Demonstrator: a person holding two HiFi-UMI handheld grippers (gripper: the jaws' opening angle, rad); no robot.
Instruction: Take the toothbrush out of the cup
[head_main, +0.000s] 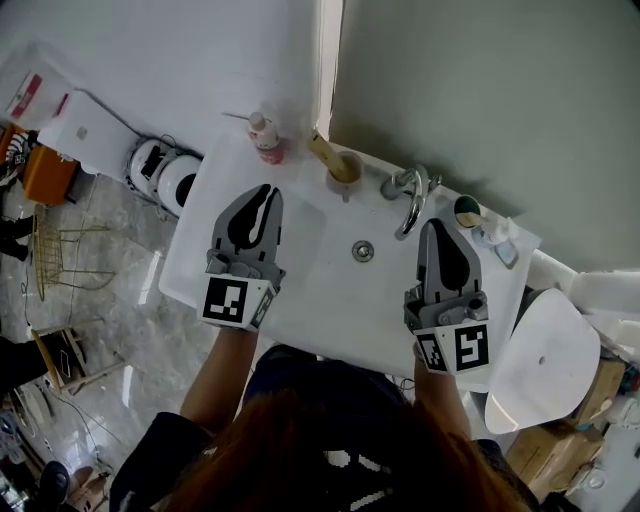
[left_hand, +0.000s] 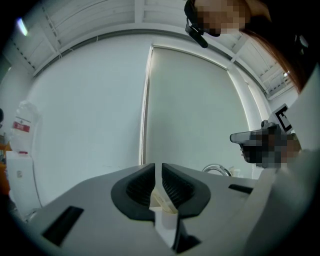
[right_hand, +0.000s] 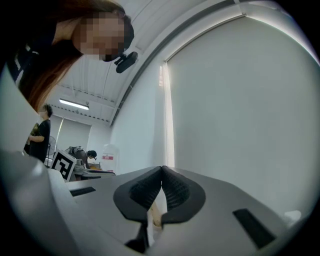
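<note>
I find left tool (head_main: 263, 192) and right tool (head_main: 433, 228) both closed, empty. Toothbrush (head_main: 322, 148) leans in cup (head_main: 345, 168) on sink (head_main: 300, 270) back rim, beside faucet (head_main: 412, 195). I recommend: open first, pinch handle above rim, lift along its lean.

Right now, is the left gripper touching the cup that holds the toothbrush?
Apart. In the head view, bare sink lies between the shut left gripper and the cup.
</note>
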